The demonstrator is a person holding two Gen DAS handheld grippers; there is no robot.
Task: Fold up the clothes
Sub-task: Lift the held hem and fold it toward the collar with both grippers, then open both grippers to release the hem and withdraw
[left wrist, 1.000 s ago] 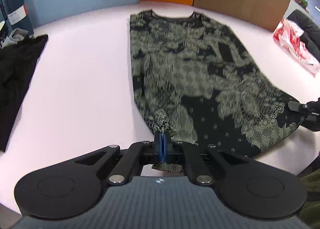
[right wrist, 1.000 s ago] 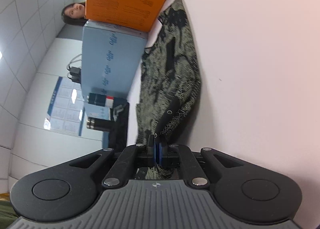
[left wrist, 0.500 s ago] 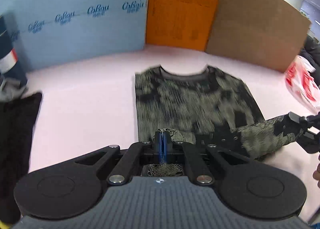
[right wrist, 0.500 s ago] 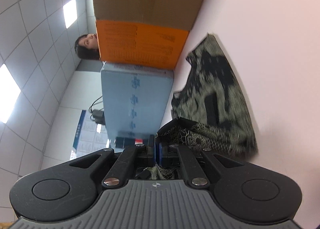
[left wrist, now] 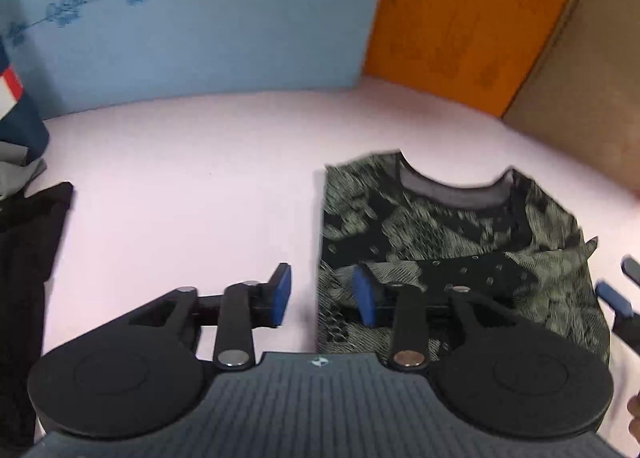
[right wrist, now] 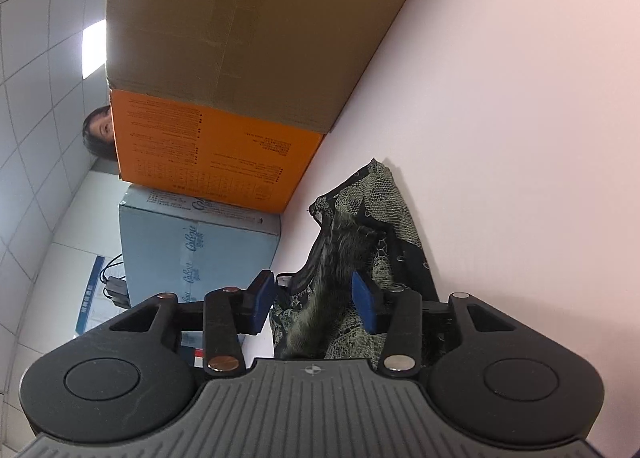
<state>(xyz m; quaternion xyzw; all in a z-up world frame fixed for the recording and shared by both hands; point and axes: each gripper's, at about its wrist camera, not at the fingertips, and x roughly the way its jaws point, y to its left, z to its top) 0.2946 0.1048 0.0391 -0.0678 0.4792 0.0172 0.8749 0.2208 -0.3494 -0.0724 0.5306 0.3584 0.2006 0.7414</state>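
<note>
A black top with a pale green lace print lies folded in half on the pink table, its hem laid up near the collar. My left gripper hovers over the top's left edge. Its jaws are opening, and the blue pads press on nothing. Only the fabric edge and bare table lie between them. The right gripper's blue pad shows at the top's right side. In the right wrist view, the right gripper is opening too, with loose folded cloth lying between its jaws, untouched by the pads.
A blue box, an orange box and a brown cardboard box wall off the table's far side. A black garment and a dark blue box sit at the left. A person looks over the boxes.
Both grippers carried the hem toward the collar, folding the top in half. Then both let go of the cloth and their jaws came apart.
</note>
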